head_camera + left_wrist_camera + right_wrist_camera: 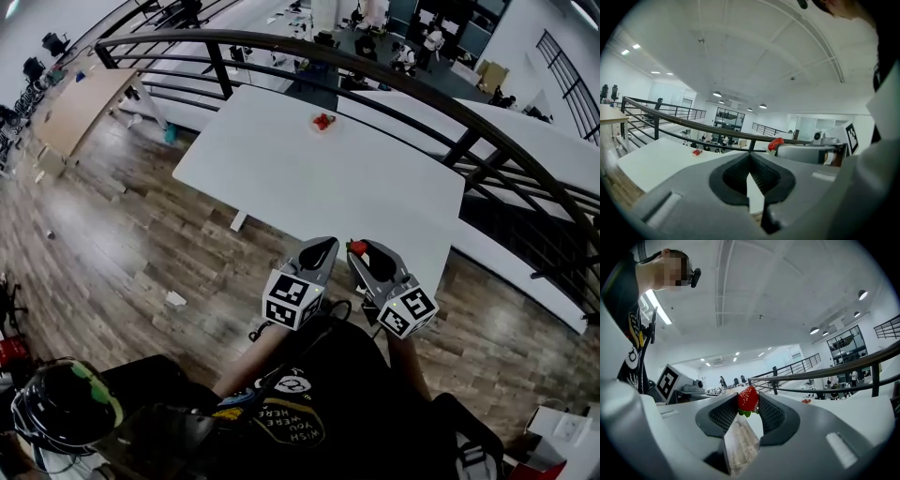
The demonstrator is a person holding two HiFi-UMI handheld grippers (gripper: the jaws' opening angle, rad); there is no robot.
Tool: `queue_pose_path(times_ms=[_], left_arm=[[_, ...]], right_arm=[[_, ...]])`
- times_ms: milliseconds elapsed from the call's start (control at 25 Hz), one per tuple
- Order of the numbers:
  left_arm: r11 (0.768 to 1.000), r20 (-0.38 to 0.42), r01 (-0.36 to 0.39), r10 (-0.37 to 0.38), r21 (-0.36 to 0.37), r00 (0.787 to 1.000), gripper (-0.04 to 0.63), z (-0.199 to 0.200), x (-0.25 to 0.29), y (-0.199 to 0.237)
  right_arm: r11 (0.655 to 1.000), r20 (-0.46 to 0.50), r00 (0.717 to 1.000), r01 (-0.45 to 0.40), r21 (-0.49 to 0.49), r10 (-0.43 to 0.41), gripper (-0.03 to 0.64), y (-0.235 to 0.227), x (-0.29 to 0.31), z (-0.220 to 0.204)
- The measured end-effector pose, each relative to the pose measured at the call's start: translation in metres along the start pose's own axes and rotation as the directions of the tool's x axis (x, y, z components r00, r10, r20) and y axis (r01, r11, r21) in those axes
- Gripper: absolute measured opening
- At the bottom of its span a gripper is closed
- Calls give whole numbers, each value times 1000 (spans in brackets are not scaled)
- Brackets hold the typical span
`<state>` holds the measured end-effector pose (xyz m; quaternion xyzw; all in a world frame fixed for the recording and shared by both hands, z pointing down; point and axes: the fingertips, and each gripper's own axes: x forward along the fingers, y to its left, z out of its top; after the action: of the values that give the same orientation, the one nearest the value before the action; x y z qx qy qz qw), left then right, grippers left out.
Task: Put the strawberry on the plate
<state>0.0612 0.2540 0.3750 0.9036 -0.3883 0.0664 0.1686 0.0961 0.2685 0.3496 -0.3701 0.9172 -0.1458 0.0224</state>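
White table [375, 187], black railing [281, 43], wooden floor [122, 234]

Strawberry [748, 399]: red, green leaves pointing down, pinched between right gripper [749, 396] jaws, off desk [356, 178]. Plate [314, 123]: small, pale, far desk side, red item on it.

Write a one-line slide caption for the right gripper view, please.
Right gripper shut on a strawberry, leaves downward, with the white table and dark railing beyond.

Far red item [323, 121]: too small to identify in any of the three views.
Strawberry [356, 247]: only a red tip shows past the right gripper [362, 251], head view.
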Motion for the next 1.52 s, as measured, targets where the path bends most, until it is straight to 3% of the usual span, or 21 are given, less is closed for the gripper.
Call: queue_pose_path(times_ms=[360,680,1240,1520], left_arm=[[1000,-10,-8,9,14,1000,0,2,44,21],[999,-11,29,-29,13,1000,0,11,66,32],[999,-7,43,-42,18,999,0,41,66,95],[999,-28,33,-34,-28,999,0,22,60,124]], right_arm=[[1000,10,1000,9,3,-9,138,-48,11,3],[1000,10,1000,23,11,-23,138,-63,29,12],[1000,7,1000,28,13,-28,138,-67,98,19],[1000,-20,1000,19,17,-19,138,-57,124,4]])
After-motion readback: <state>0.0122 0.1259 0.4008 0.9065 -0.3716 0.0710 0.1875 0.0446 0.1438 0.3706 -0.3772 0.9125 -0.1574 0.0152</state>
